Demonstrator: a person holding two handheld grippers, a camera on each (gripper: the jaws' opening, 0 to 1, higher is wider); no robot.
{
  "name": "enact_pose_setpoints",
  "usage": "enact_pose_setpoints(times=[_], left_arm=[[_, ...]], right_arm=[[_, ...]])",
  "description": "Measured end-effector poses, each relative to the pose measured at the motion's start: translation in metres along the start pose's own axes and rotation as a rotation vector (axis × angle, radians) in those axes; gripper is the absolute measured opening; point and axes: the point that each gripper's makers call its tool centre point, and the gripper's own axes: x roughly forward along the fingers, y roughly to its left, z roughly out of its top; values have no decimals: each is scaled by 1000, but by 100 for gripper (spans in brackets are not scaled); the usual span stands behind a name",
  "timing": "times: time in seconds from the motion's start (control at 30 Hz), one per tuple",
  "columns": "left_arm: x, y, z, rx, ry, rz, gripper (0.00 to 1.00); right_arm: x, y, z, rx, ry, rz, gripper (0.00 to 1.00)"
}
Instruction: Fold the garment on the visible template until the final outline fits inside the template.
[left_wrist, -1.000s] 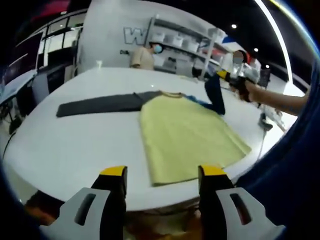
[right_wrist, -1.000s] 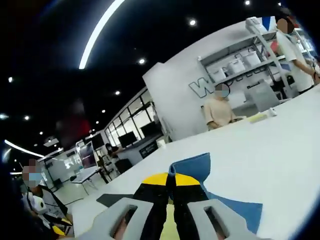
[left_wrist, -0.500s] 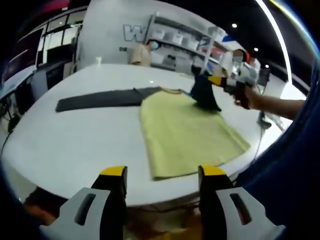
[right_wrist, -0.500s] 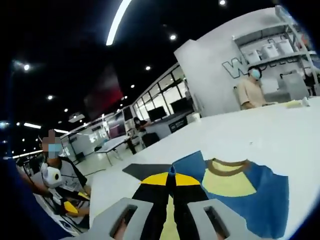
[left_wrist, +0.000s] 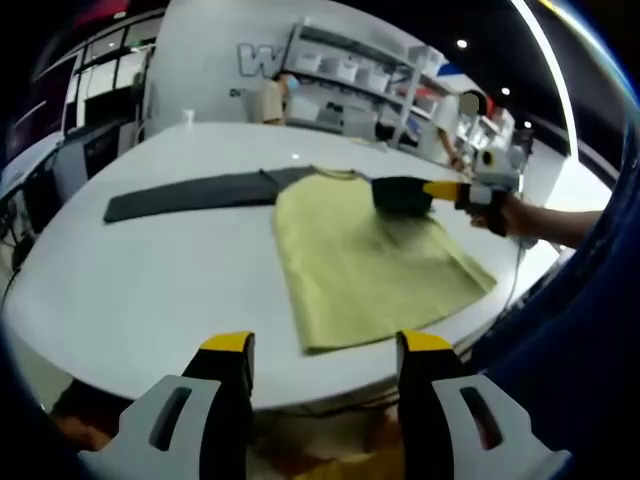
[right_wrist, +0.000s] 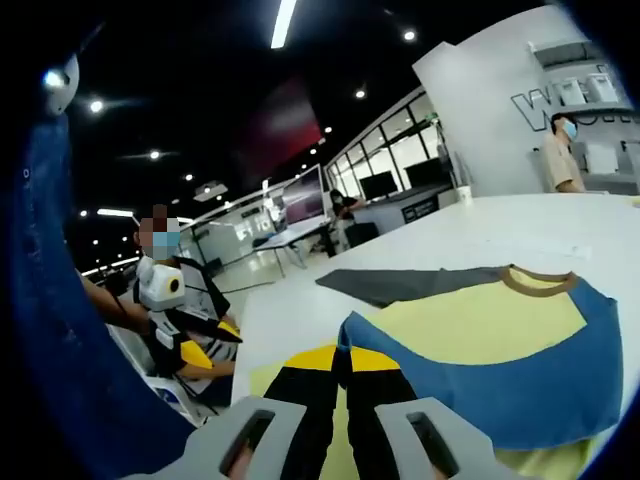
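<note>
Right gripper (right_wrist: 343, 372), jaws pinching the blue sleeve (right_wrist: 520, 385), folds it over the yellow shirt (left_wrist: 365, 255); release next, while the left gripper (left_wrist: 325, 350) waits spread.

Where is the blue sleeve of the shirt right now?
The blue sleeve is pinched in the right gripper, held over the yellow shirt body; the left gripper view shows it at the shirt's far right, near the collar.

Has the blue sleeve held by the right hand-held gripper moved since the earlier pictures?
Yes. The right hand-held gripper has carried the sleeve down and inward, over the yellow shirt, which stays on the table.
</note>
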Motion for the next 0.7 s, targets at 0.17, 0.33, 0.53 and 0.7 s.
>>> enact_pose_setpoints(times=[0.17, 0.33, 0.53, 0.7], left_arm=[[1, -3, -2, 5, 12, -10, 54], [3, -5, -2, 9, 15, -19, 54], [3, -5, -3, 14, 19, -25, 53], [3, -4, -3, 17, 22, -27, 53]], right_arm=[[-5, 23, -21, -4, 75, 84, 0], [-10, 37, -37, 19, 116, 132, 0], [-12, 42, -42, 39, 118, 138, 0], [-8, 47, -46, 45, 116, 135, 0]])
